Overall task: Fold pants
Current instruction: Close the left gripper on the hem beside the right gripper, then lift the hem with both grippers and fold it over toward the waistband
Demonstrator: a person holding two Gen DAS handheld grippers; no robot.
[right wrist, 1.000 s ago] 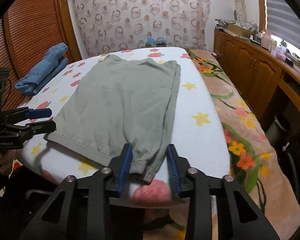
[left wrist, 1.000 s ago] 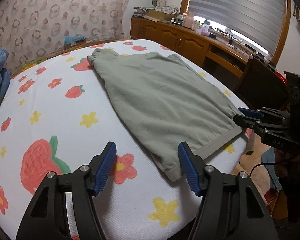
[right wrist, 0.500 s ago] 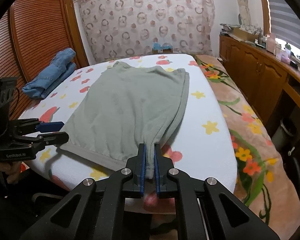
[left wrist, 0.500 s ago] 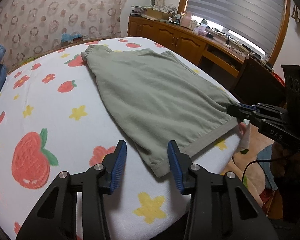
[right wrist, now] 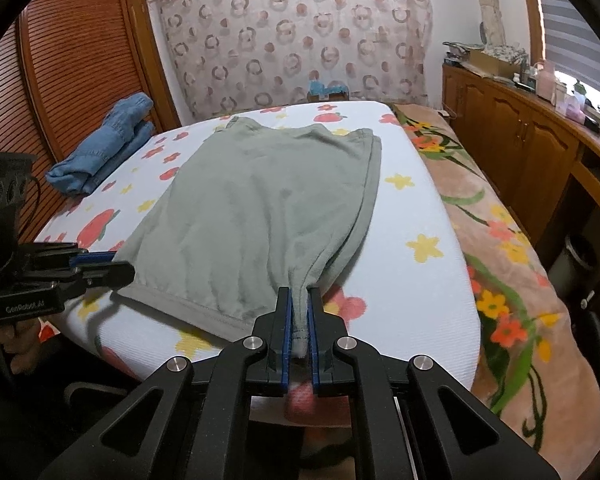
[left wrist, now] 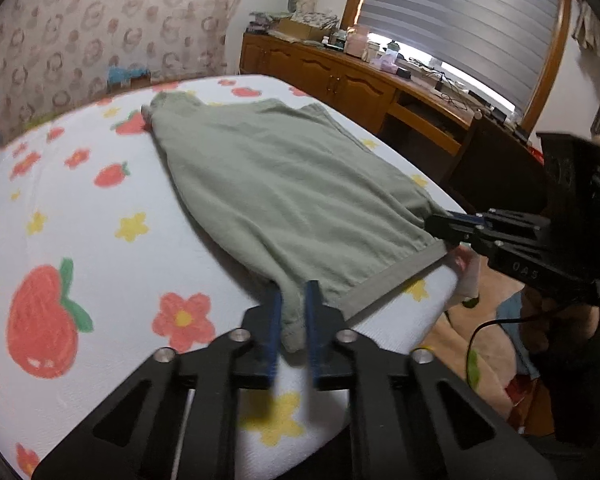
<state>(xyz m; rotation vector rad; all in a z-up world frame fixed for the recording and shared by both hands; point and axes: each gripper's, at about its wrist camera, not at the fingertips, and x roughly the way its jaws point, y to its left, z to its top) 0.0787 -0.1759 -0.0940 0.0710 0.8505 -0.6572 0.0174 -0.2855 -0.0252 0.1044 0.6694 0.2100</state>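
Note:
Sage-green pants (left wrist: 284,192) lie flat on the bed, waistband toward me; they also show in the right wrist view (right wrist: 260,208). My left gripper (left wrist: 291,312) is shut on the waistband's left corner, cloth bunched between the blue pads. My right gripper (right wrist: 298,316) is shut on the waistband's right corner, slightly lifted. Each gripper shows in the other view: the right gripper (left wrist: 440,226) at the right, the left gripper (right wrist: 120,266) at the left.
The bed has a white sheet (left wrist: 80,220) printed with strawberries and flowers. Folded blue jeans (right wrist: 104,152) lie at the far left of the bed. A floral blanket (right wrist: 500,248) hangs on the right side. Wooden cabinets (right wrist: 520,140) stand along the right wall.
My left gripper moved onto the waistband's left corner and closed on it. My right gripper, open one second ago, has closed on the right corner and holds it.

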